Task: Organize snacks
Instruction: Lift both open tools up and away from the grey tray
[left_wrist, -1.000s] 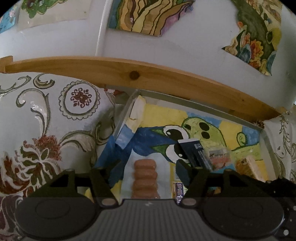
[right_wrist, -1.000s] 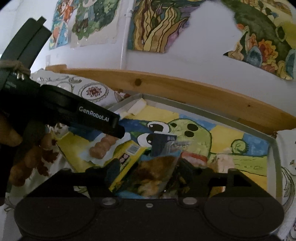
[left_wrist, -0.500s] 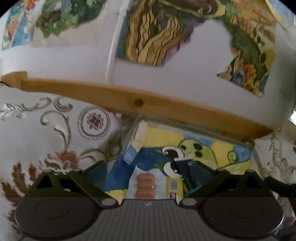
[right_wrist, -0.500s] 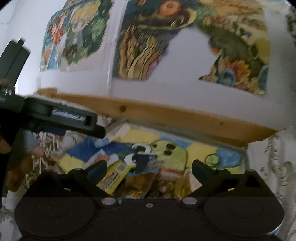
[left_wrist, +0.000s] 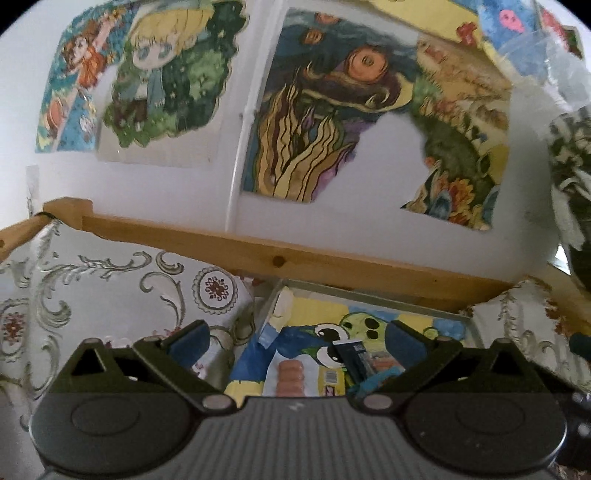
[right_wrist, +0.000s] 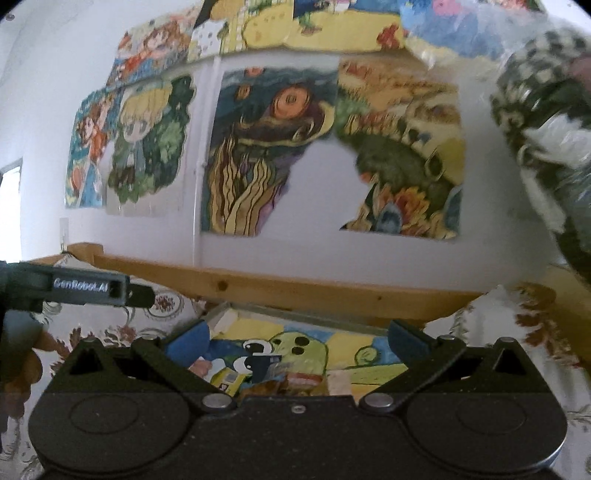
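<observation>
A shallow metal tray (left_wrist: 354, 293) (right_wrist: 295, 314) lined with a cartoon drawing lies on the patterned cloth by the wooden rail. In it are a clear pack of brown sausages (left_wrist: 291, 374), a yellow labelled pack (left_wrist: 330, 378) (right_wrist: 229, 378), a dark packet (left_wrist: 352, 356) (right_wrist: 264, 365), a red-and-clear pack (right_wrist: 303, 380) and a pale snack (right_wrist: 339, 382). My left gripper (left_wrist: 295, 338) is open, raised above and short of the tray, holding nothing. My right gripper (right_wrist: 295, 338) is open too, also lifted back from the snacks. The left gripper's body (right_wrist: 88, 290) shows at the right view's left edge.
A wooden rail (left_wrist: 258, 251) runs along the wall behind the tray. Floral tablecloth (left_wrist: 110, 288) spreads left and right of the tray. Colourful drawings (left_wrist: 325, 122) cover the white wall. A person's hand (right_wrist: 22, 365) holds the left gripper; a blurred patterned sleeve (right_wrist: 546, 122) is at upper right.
Both grippers have lifted and tilted up, away from the tray, so the wall now fills the views. The right gripper, earlier down over the brown snack packs, now stands open and empty.
</observation>
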